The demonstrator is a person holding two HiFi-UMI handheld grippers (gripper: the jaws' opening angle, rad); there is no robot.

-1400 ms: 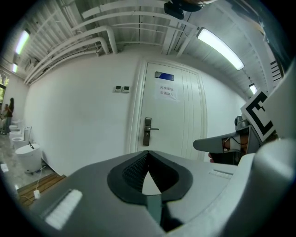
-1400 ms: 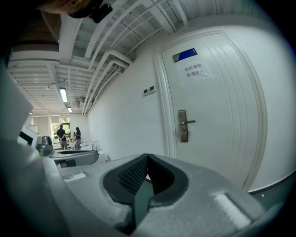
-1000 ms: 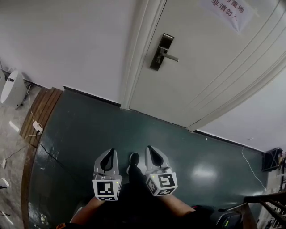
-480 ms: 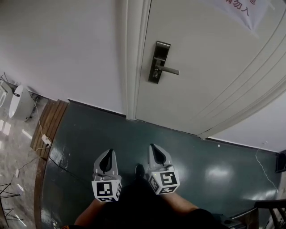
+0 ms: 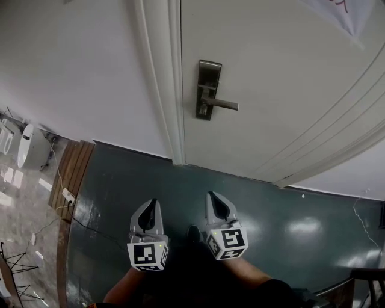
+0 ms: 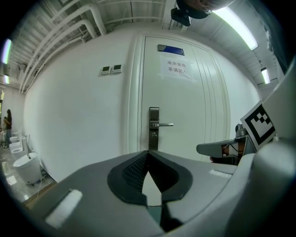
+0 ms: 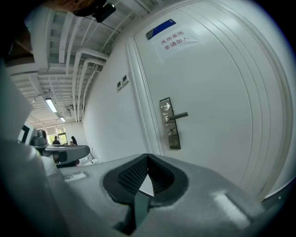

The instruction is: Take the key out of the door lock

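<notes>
Ahead of my left gripper (image 5: pixel 152 204) and right gripper (image 5: pixel 212 196), both closed on nothing, the door lock (image 5: pixel 207 90) has come nearer, yet stays well apart; I only approach.

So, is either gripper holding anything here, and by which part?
Nothing is held. The left gripper and right gripper are both shut and empty, away from the silver door lock.

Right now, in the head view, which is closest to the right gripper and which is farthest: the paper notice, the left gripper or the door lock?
From the right gripper:
1. left gripper, just beside it, on its left.
2. door lock, ahead, near the door's left edge.
3. paper notice, farthest, higher on the door at the picture's top right.
</notes>
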